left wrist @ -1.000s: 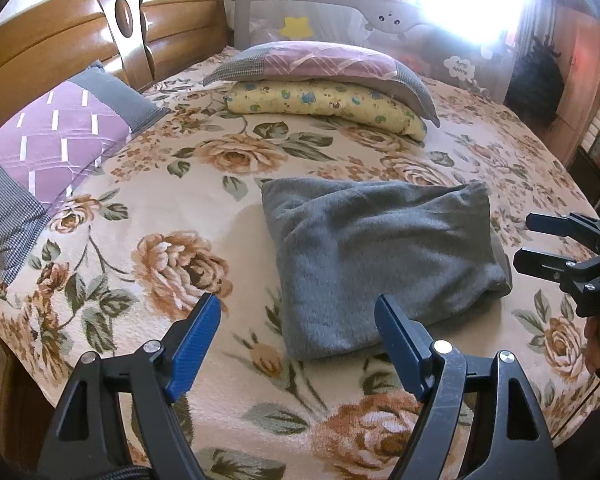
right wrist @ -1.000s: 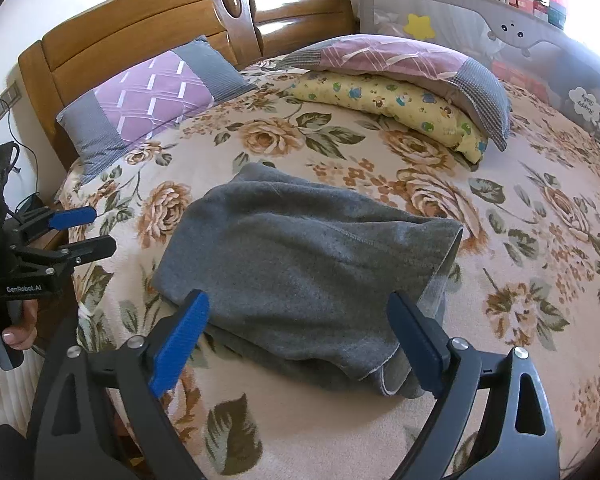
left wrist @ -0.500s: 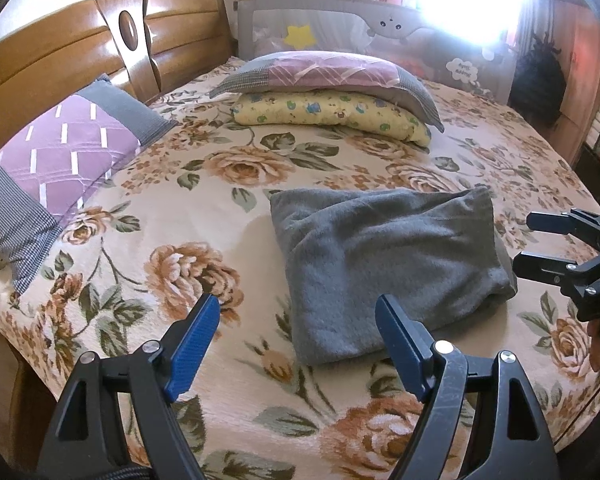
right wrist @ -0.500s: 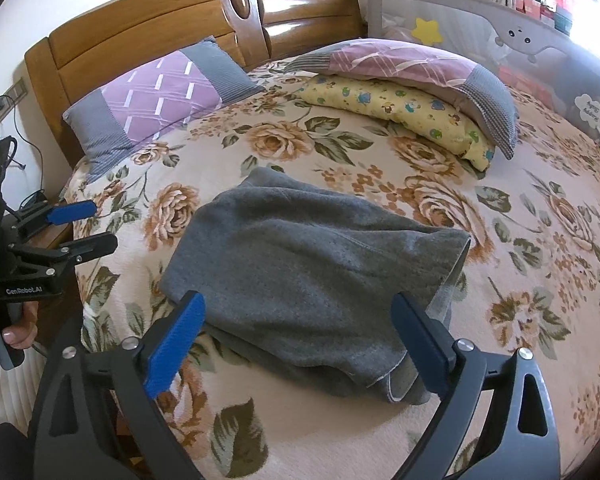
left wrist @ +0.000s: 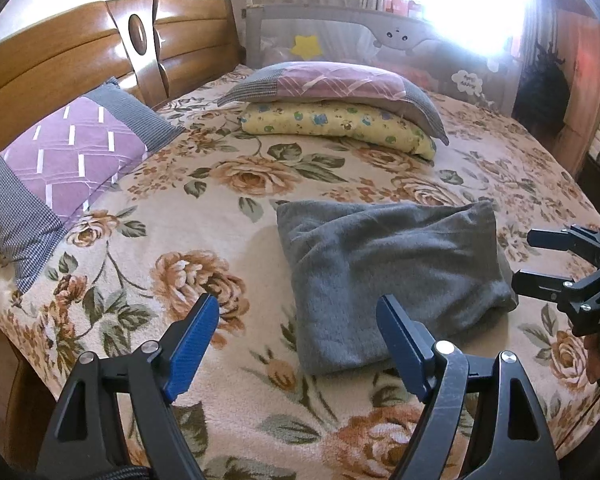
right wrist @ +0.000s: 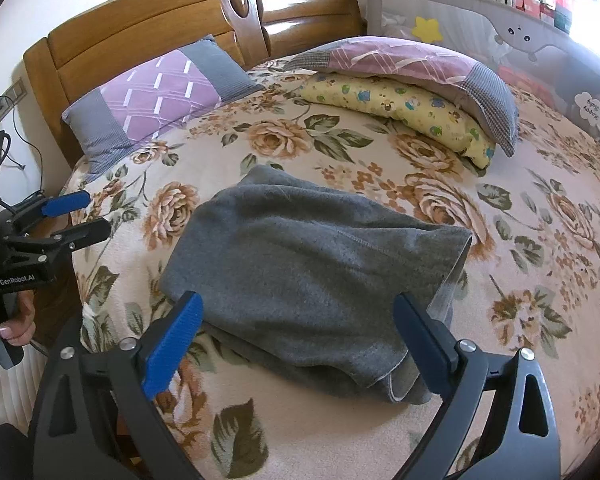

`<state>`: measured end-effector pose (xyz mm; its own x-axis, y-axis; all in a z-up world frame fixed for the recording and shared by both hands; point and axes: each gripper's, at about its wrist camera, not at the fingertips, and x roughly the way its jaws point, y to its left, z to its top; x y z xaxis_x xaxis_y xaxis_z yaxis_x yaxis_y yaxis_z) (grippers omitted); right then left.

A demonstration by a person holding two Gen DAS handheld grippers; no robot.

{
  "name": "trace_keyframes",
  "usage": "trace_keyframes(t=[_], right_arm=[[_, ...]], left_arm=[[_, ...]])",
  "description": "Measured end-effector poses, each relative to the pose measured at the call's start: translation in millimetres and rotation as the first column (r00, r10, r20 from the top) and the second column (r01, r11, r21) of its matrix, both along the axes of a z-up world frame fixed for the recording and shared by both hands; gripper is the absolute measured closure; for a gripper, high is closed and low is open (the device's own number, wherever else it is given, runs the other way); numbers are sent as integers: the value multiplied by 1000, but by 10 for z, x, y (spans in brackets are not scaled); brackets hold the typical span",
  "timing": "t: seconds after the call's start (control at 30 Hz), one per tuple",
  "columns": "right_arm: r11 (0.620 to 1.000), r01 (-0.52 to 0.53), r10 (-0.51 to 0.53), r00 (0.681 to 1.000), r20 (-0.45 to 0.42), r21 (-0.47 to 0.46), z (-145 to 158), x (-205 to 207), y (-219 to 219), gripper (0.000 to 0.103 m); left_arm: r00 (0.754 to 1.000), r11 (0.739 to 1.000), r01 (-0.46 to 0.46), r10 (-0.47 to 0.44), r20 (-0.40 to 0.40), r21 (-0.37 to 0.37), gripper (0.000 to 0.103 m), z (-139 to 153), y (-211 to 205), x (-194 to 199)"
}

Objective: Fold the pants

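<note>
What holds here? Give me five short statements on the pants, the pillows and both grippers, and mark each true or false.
1. The gray pants lie folded into a compact bundle on the floral bedspread. True.
2. The left gripper is clamped on a pant leg. False: its fingers stand apart with nothing between them.
3. The right gripper is open and holds nothing. True.
4. The yellow pillow lies on top of the patchwork pillow. False: the patchwork pillow lies on the yellow one.
5. A purple pillow leans by the wooden headboard. True.
</note>
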<state>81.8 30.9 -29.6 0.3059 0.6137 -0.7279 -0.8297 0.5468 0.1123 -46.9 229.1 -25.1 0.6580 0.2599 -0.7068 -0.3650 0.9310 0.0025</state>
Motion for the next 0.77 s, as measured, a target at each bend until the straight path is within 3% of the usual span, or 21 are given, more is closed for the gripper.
trace_keyframes(t=[0.77], right_arm=[[1000,-1,1,1000,-2,0,-27,9,-8,6]], left_arm=[[1000,1000,17,-17,-16,-6,22,-41,-26,52]])
